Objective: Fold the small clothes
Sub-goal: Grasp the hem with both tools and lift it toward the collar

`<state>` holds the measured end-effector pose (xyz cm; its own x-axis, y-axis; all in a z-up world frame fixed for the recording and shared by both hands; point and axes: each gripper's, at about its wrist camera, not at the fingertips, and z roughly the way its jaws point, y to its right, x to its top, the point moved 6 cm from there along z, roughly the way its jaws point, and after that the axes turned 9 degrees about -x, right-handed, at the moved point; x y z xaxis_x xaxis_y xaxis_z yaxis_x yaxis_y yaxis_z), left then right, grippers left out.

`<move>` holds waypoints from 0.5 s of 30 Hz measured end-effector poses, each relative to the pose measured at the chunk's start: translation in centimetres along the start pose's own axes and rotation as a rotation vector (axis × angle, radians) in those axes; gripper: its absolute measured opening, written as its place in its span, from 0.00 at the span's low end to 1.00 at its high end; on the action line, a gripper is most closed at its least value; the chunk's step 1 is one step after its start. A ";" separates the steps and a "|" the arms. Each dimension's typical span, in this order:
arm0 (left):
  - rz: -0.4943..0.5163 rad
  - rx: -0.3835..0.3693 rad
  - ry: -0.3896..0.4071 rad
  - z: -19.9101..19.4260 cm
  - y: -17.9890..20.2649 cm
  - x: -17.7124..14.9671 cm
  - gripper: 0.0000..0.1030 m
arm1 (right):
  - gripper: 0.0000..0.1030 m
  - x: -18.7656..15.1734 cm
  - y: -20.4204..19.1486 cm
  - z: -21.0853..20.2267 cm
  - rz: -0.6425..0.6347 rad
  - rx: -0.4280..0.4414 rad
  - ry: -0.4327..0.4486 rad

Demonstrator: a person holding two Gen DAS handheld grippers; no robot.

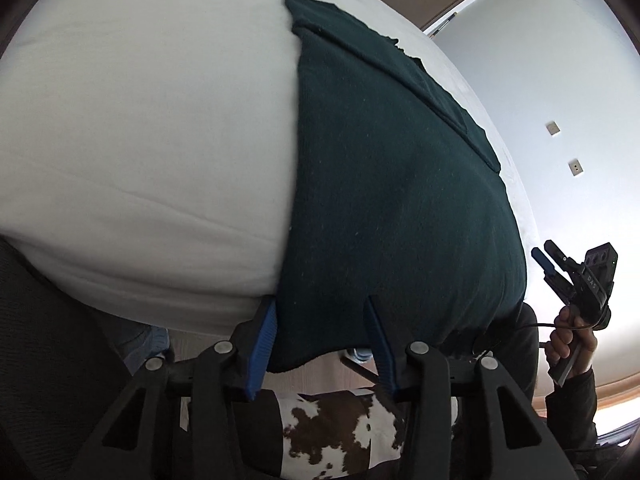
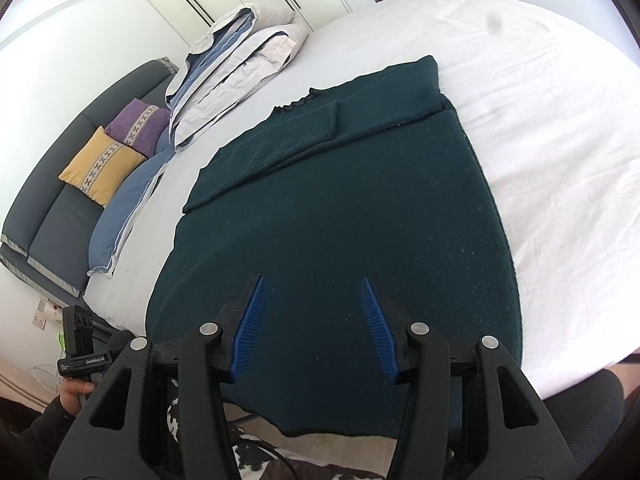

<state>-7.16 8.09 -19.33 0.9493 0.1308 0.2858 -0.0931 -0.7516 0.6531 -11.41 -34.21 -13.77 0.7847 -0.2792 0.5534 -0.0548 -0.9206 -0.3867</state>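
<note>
A dark green sweater [image 2: 344,216] lies flat on the white bed [image 2: 540,92], its hem end hanging over the bed's near edge and its collar end toward the middle of the bed. Its sleeves appear folded in across the body, leaving a long narrow shape that probably awaits a fold bringing the hem up toward the collar. The sweater's long axis runs from the near edge of the bed straight away from it; the collar points away from the person.

The left gripper [image 1: 320,344] sits at the bed's near edge with its jaws spread wide and nothing between them; the sweater's hanging hem lies just beyond the blue pads, one pad near the hem's left corner. It looks placed there to take that corner, though whether the pads touch the cloth cannot be told.

The right gripper [image 2: 312,328] hangs over the hem end of the sweater, also released and empty, likely lining up for the other corner. In the left wrist view it appears off the bed's right side.
</note>
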 end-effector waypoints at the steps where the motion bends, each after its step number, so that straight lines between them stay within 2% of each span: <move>1: -0.011 0.012 -0.001 0.0 -0.4 -0.1 0.41 | 0.47 -0.5 0.4 -0.5 0.001 -0.003 -0.005; 2: -0.015 0.013 0.003 -0.2 -0.5 -0.2 0.38 | 0.47 -0.9 0.7 -1.0 0.003 -0.009 -0.008; 7: -0.029 -0.031 0.002 0.0 -1.0 0.3 0.38 | 0.47 -2.1 2.6 -2.3 0.031 -0.012 -0.027; 10: -0.077 -0.084 0.001 -0.3 -1.6 0.5 0.38 | 0.47 -2.6 3.8 -2.8 0.049 -0.029 -0.046; 12: -0.103 -0.101 0.002 -0.3 -1.9 0.5 0.32 | 0.47 -2.8 4.5 -3.1 0.049 -0.049 -0.063; 15: -0.108 -0.079 0.000 -0.3 -2.1 0.5 0.19 | 0.47 -3.2 5.7 -3.8 0.035 -0.109 -0.095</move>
<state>-6.59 9.91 -20.37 0.9551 0.2082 0.2106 -0.0134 -0.6800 0.7331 -16.57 -39.64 -14.97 0.8359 -0.2892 0.4665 -0.1460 -0.9364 -0.3190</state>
